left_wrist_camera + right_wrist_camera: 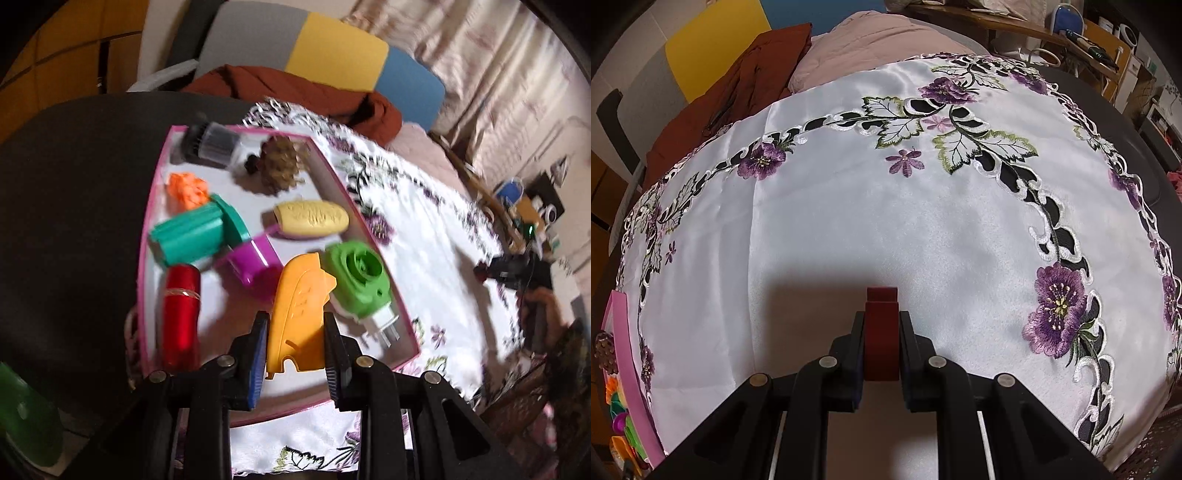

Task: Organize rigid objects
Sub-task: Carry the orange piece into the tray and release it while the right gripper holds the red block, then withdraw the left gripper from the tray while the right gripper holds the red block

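My left gripper (295, 325) is shut on an orange plastic piece (299, 314) and holds it over the near end of a pink-rimmed white tray (332, 173). In the tray lie a red cylinder (181, 314), a teal part (192, 236), a magenta cup (255, 262), a yellow oval piece (314, 218), a green plug-in device (358, 280), an orange crumpled thing (186, 188), a pinecone (282, 164) and a clear jar with a black cap (210, 144). My right gripper (882, 317) is shut on a dark red block (882, 332) above the white embroidered cloth (886, 206).
The tray's pink edge (624, 354) shows at the far left of the right wrist view. A rust-coloured garment (295, 92) and a colourful chair back (332, 48) lie behind the table. Cluttered shelves (1108, 40) stand at the far right.
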